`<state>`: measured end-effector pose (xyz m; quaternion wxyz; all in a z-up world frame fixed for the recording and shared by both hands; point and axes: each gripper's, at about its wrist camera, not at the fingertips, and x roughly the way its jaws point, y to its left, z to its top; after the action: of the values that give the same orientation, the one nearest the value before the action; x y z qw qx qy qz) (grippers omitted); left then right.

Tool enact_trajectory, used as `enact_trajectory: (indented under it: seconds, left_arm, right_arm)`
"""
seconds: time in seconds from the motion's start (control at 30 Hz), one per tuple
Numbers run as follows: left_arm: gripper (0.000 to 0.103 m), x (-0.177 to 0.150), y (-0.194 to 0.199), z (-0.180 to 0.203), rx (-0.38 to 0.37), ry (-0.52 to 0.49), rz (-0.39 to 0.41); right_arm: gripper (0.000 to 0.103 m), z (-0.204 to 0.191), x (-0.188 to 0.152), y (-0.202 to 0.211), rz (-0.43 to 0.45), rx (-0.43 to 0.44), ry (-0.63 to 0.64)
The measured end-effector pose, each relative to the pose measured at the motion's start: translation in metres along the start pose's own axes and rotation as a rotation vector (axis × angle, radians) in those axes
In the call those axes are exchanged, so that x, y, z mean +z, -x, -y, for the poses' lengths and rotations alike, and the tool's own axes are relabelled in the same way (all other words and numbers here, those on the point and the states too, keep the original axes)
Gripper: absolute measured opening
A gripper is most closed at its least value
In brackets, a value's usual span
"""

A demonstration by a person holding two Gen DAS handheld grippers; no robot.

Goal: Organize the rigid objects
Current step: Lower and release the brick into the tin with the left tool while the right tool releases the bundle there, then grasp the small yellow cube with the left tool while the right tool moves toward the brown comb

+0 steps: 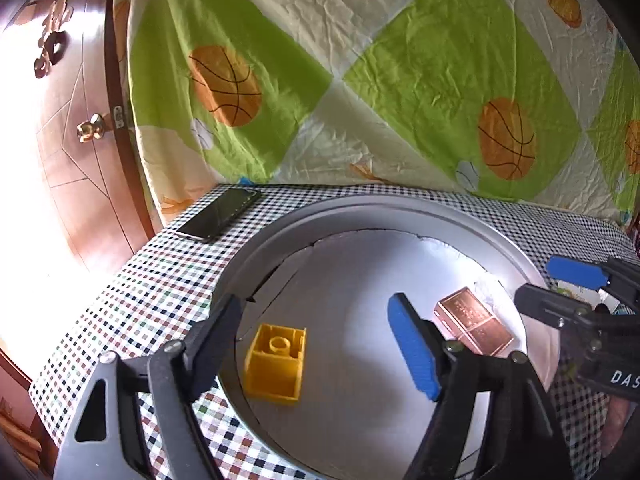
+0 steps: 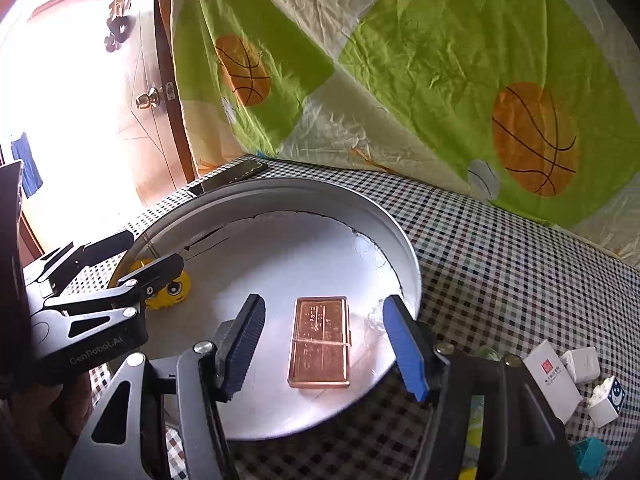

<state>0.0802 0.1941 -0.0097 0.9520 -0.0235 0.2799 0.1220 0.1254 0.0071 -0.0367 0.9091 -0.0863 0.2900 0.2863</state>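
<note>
Okay, both sets of fingers spread, nothing held: left gripper (image 1: 324,348) straddles the yellow block (image 1: 276,364), right gripper (image 2: 324,344) straddles the copper case (image 2: 320,342), long axis running straight ahead. Both lie in the round tray (image 2: 408,256). Leftovers are probably the white boxes (image 2: 576,376), desk (image 2: 500,264), right side

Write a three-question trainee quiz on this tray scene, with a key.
1. True or false: the yellow plastic toy brick lies inside the round silver metal tray.
2. Which item lies between the right hand-held gripper fingers: A) the copper-coloured rectangular metal box, B) a red ball, C) a spoon?
3. What dark flat item lies on the checked tablecloth behind the tray?

Key: 1 true; 2 A; 3 the black smartphone.
</note>
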Motion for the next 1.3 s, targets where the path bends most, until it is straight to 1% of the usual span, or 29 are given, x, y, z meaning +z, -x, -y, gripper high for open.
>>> enact_trajectory:
  seconds: [0.07, 0.1, 0.23, 0.4, 0.47, 0.63, 0.73, 0.83, 0.9, 1.0, 1.17, 1.2, 1.23, 1.3]
  left_arm:
    - [0.086, -0.005, 0.015, 0.009, -0.012, 0.002, 0.036]
    - [0.086, -0.007, 0.022, 0.015, -0.022, -0.001, 0.051]
    - [0.086, -0.016, 0.046, 0.047, -0.08, -0.029, 0.091]
    - [0.086, -0.028, 0.066, 0.097, -0.19, -0.079, 0.101]
    - [0.086, -0.033, 0.067, 0.12, -0.217, -0.113, 0.091]
    - [0.086, -0.045, 0.06, 0.168, -0.276, -0.185, 0.032]
    - [0.086, -0.052, 0.051, 0.19, -0.294, -0.219, -0.018]
    - [0.086, -0.057, 0.04, 0.205, -0.311, -0.239, -0.086]
    - [0.086, -0.059, 0.034, 0.212, -0.333, -0.242, -0.133]
    - [0.086, -0.059, 0.027, 0.22, -0.368, -0.252, -0.176]
    - [0.084, -0.057, 0.012, 0.228, -0.381, -0.251, -0.242]
    - [0.079, -0.057, 0.007, 0.229, -0.389, -0.248, -0.264]
    - [0.078, -0.057, 0.003, 0.229, -0.401, -0.243, -0.282]
    - [0.075, -0.055, -0.001, 0.228, -0.423, -0.224, -0.292]
  right_arm:
    - [0.064, 0.008, -0.009, 0.021, 0.022, -0.015, 0.001]
    - [0.064, 0.012, -0.015, 0.03, 0.032, -0.02, 0.0]
    - [0.067, 0.04, -0.046, 0.073, 0.064, -0.098, -0.008]
    - [0.068, 0.08, -0.079, 0.109, 0.093, -0.212, -0.076]
    - [0.069, 0.096, -0.091, 0.121, 0.103, -0.246, -0.12]
    - [0.07, 0.124, -0.108, 0.132, 0.086, -0.298, -0.19]
    - [0.07, 0.134, -0.114, 0.134, 0.072, -0.301, -0.225]
    - [0.07, 0.14, -0.12, 0.134, 0.06, -0.305, -0.238]
    - [0.07, 0.144, -0.123, 0.135, 0.054, -0.308, -0.251]
    - [0.07, 0.151, -0.128, 0.134, 0.052, -0.299, -0.284]
    - [0.071, 0.159, -0.131, 0.132, 0.045, -0.273, -0.324]
    - [0.071, 0.159, -0.132, 0.131, 0.04, -0.27, -0.327]
    - [0.071, 0.159, -0.132, 0.13, 0.033, -0.266, -0.329]
    - [0.073, 0.161, -0.135, 0.124, 0.006, -0.255, -0.332]
